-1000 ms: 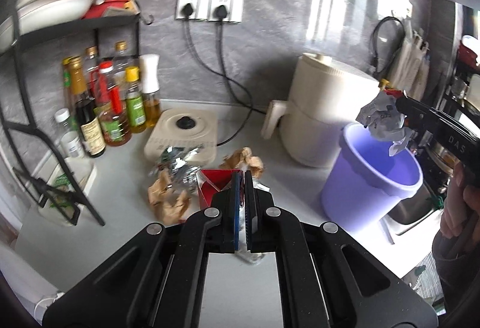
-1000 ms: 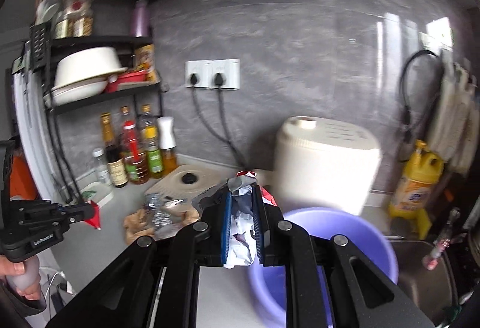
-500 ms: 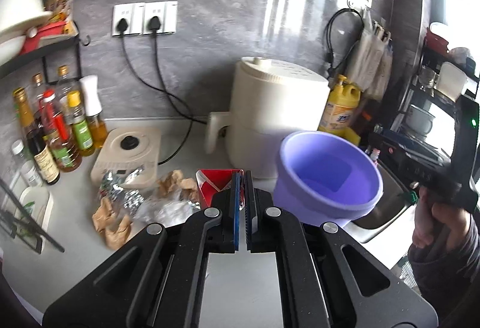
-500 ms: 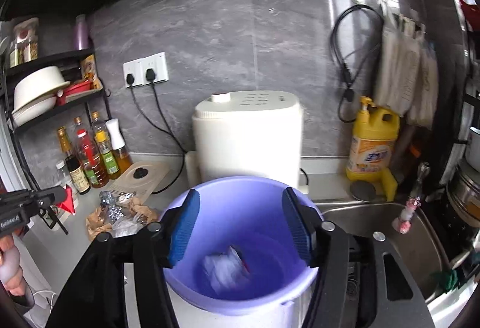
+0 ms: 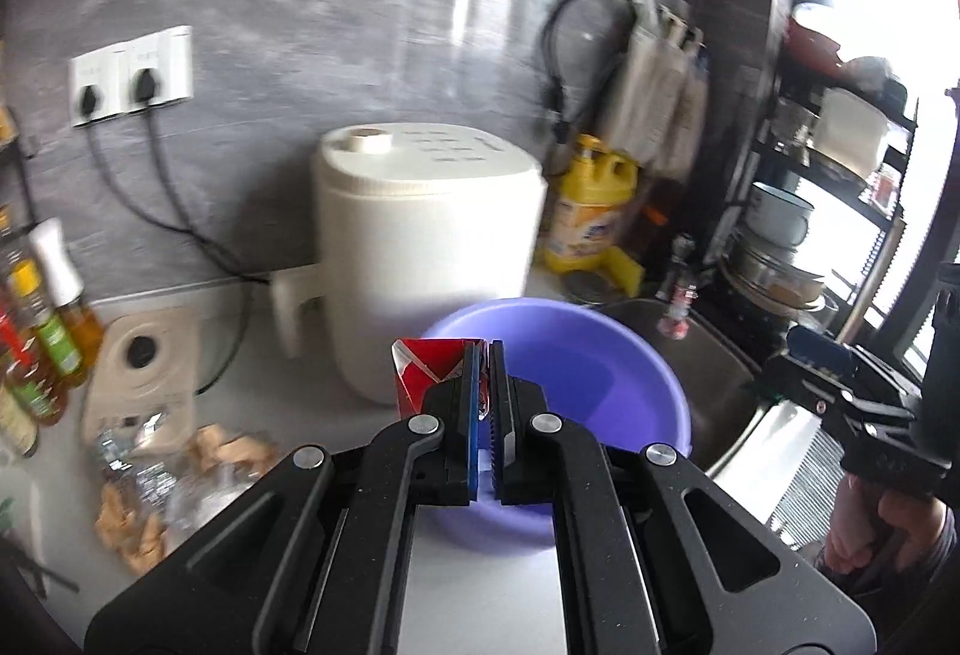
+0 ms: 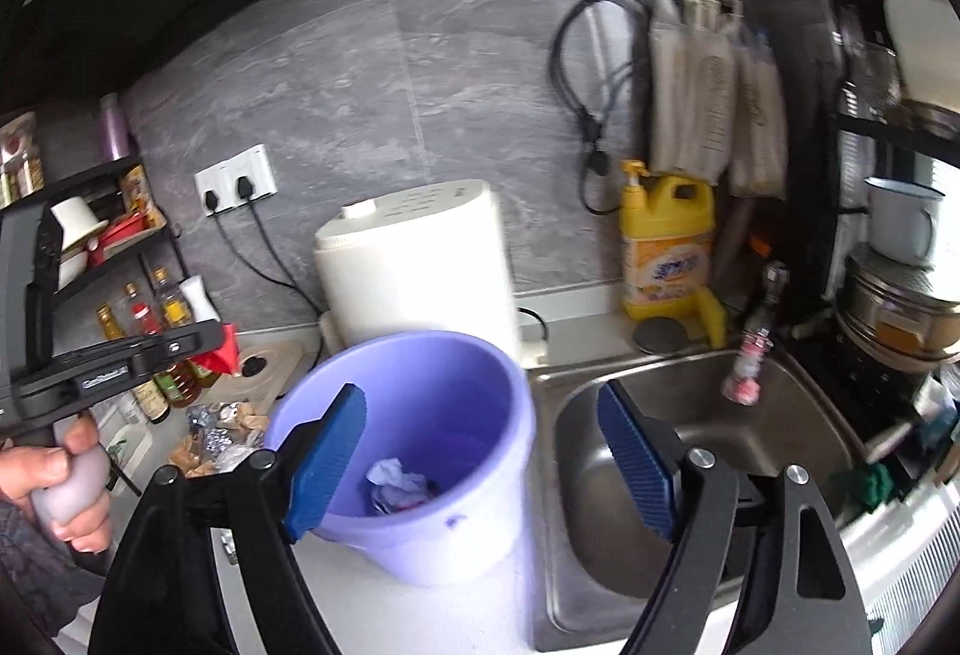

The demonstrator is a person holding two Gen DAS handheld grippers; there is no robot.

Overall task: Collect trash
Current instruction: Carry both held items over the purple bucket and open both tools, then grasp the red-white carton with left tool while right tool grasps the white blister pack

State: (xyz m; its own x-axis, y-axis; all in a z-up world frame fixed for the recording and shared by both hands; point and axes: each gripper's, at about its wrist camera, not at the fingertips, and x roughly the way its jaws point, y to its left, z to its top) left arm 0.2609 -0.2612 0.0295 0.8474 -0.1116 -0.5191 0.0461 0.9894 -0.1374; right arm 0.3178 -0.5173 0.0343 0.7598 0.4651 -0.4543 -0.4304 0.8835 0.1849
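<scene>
Left gripper (image 5: 485,403) nearest, pressed tight on a red wrapper (image 5: 420,376) that sticks up past the pads, pinched at 1 edge so it hangs free for the drop. Held right over the near rim of the purple bucket (image 5: 636,355), likely lined up to release next. Right gripper (image 6: 480,451) spread wide with jaws opening, nothing between the blue pads, tips beside the bucket and partly over the sink (image 6: 690,415), so its load looks already let go. Crumpled white paper (image 6: 396,481) down at the bucket bottom, 1 piece of trash collected. Bucket parked at counter edge between the trash pile and sink, within reach of both hands. Left of the bucket, leftover trash pile (image 5: 168,469) on the counter: brown paper scraps, foil, clear plastic, not yet picked up. Behind bucket, white appliance (image 5: 420,247) against the wall, yellow detergent jug (image 6: 669,247) further right, wall sockets (image 6: 237,178) at the back.
</scene>
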